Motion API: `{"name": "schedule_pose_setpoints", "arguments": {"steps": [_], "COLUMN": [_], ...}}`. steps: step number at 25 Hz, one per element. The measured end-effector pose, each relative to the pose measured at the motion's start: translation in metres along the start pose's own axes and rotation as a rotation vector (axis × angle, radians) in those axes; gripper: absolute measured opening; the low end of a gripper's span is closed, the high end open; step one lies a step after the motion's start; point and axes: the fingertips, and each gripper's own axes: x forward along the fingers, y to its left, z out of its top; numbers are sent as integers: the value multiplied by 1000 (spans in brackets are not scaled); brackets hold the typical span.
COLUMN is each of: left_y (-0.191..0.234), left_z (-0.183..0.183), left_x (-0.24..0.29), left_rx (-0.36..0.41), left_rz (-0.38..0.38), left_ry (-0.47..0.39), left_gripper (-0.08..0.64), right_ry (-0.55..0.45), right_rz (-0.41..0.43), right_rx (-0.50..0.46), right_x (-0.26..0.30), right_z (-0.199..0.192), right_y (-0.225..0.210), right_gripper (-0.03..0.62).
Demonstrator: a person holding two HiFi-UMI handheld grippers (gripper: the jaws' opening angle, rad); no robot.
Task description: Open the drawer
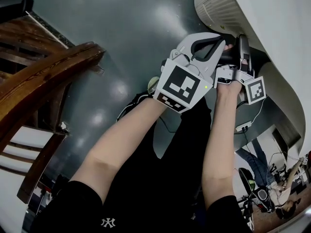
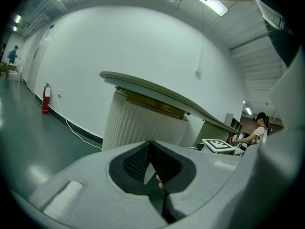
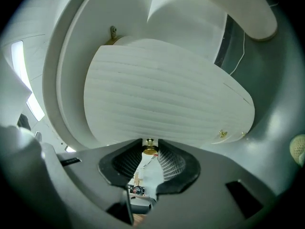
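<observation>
The drawer front [image 3: 167,99] is a white, ribbed, curved panel under a rounded white top. Its small brass knob [image 3: 149,150] sits between the pad tips of my right gripper [image 3: 149,146], which is shut on it. In the head view the right gripper [image 1: 241,52] reaches up against the white cabinet [image 1: 218,6]. My left gripper [image 1: 214,41] is held just beside it, its marker cube [image 1: 179,86] facing me. In the left gripper view the left gripper [image 2: 151,146] has its pad tips together with nothing between them, and it points past the ribbed cabinet [image 2: 143,128].
A dark wooden chair [image 1: 43,76] stands at the left on the grey floor. A cable and power strip [image 1: 243,126] lie by the cabinet's foot. Two more brass fittings [image 3: 221,133] sit low on the panel. A person [image 2: 259,127] works at a far desk.
</observation>
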Motion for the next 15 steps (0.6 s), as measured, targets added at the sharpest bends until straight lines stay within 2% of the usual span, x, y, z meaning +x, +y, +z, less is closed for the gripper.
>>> {"name": "schedule_pose_setpoints", "arguments": {"steps": [7, 15], "left_y": [-14, -20], "left_z": [-24, -25], "left_x": [-63, -67], "left_rx": [6, -9], "left_rz": [-6, 0], "left_ry": [12, 53], "left_gripper": [9, 9], "right_ry": [16, 51], "right_rz": [-19, -58], "right_rx": [3, 38], "right_x": [-52, -66], "right_z": [-59, -77], "right_y": [-3, -12], "right_gripper": [112, 112]}}
